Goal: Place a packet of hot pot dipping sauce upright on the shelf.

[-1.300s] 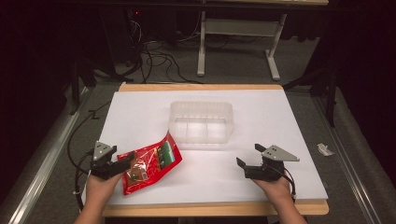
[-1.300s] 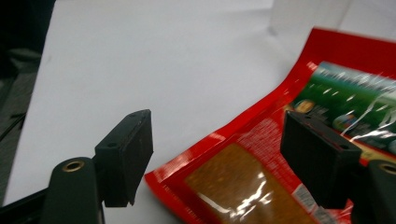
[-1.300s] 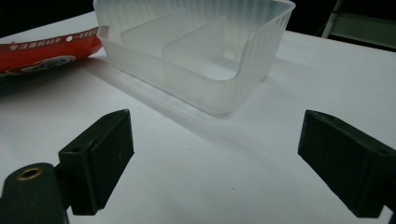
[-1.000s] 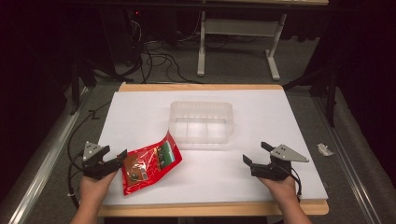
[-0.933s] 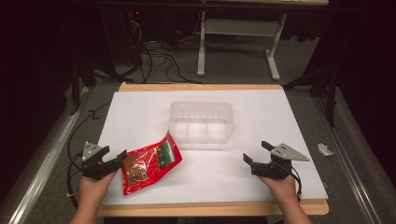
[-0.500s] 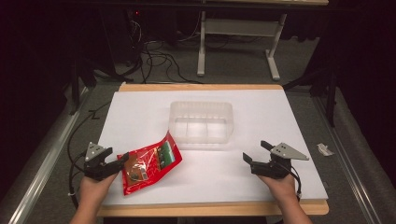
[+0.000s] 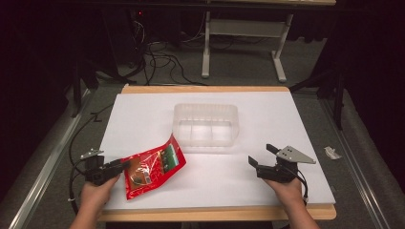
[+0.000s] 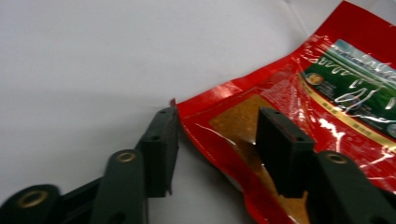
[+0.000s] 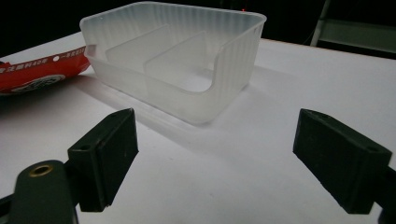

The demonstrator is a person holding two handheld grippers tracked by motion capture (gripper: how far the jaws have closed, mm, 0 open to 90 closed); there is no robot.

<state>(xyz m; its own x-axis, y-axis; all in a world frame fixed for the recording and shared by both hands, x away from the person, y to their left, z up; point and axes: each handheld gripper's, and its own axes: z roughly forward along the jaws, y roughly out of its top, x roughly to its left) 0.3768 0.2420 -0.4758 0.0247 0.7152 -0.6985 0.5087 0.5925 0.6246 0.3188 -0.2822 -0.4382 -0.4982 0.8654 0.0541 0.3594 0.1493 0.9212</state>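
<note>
My left hand-held gripper (image 8: 217, 140) had just been closing, jaws apart astride the red packet's (image 8: 299, 107) corner, not pressing. My right hand-held gripper (image 9: 215, 158) stood wide open, the plastic tub (image 9: 177, 56) ahead.

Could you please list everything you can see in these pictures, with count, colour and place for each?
packet: one, red with a green label, near left of the table, its corner between the left jaws
tub: one, clear plastic with dividers, middle of the table
table: one, white top with wooden edge
scrap: one, white, on the floor right of the table
desk frame: one, pale grey, behind the table
left gripper: one, black, jaws just closing around the packet's corner
right gripper: one, black, near right, jaws open
hands: two, at the near edge
</note>
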